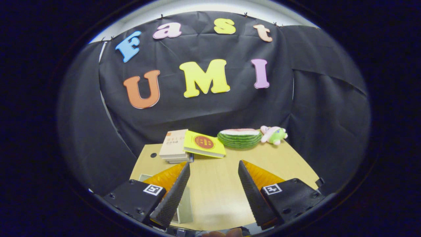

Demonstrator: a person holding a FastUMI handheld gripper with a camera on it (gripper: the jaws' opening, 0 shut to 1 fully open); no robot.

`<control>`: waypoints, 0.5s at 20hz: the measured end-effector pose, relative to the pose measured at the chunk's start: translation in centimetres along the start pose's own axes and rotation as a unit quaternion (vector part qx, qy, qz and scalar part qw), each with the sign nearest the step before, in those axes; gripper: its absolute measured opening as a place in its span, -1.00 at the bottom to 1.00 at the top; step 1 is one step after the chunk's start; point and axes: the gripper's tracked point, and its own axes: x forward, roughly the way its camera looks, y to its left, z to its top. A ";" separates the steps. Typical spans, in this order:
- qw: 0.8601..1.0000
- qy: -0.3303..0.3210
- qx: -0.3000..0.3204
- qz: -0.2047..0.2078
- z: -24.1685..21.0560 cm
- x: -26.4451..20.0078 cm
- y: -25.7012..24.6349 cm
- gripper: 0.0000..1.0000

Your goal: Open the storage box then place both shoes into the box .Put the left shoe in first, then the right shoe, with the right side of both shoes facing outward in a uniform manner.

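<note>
Jaws of the gripper [213, 177] stand wide apart, holding nothing, poised above a pale wooden surface [217, 197]. Beneath the left finger, partly hidden by it, lies a pale flat-sided object [185, 207]; judged likely to be the storage box or its lid, though too little shows to confirm. No shoe can be identified. Beyond the fingers, at the far edge of the surface, sit a stack of books [174, 146], a yellow book [204, 144] leaning on it, a watermelon toy [239, 136] and a plush toy [273, 134]. Judgement: the box lies low and left of the jaws; its long axis cannot be told.
</note>
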 end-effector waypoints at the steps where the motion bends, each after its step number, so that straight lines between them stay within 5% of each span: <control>1: 1.000 -0.014 -0.005 -0.002 0.7 -0.4 -0.3 0.90; 10: 0.996 -0.087 -0.022 -0.008 2.4 -2.0 -2.5 0.90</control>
